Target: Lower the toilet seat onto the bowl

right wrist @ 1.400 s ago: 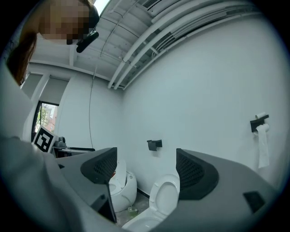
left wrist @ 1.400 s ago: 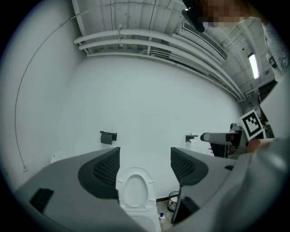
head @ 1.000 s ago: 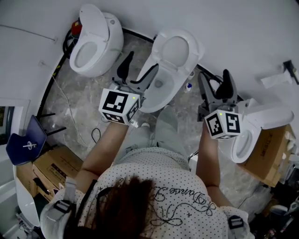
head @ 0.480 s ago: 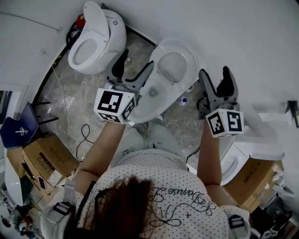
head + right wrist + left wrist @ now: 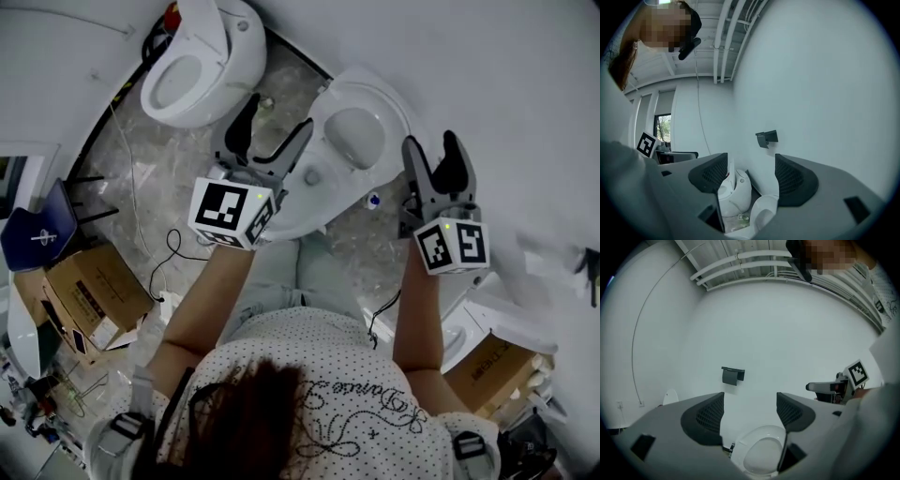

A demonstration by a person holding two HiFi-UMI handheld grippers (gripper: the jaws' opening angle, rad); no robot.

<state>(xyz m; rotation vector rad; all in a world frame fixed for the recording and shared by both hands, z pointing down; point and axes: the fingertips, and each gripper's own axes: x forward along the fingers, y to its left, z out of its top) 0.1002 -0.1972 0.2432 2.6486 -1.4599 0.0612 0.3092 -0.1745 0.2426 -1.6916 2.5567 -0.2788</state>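
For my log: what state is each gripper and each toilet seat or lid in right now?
left gripper, open, empty.
right gripper, jaws closing, nothing between them.
toilet seat, raised, not on the bowl.
far-left toilet lid, raised.

Light is flat, cool and even in all 3 views. The head view is the dimmest: the grey marbled floor (image 5: 141,178) looks murky, and the white ceramic toilet (image 5: 328,159) shows pale with soft edges. Both gripper views bend strongly, with black corners and bowed white ceiling pipes (image 5: 724,42). A small daylit window (image 5: 663,129) glows bright. Fine detail is soft.
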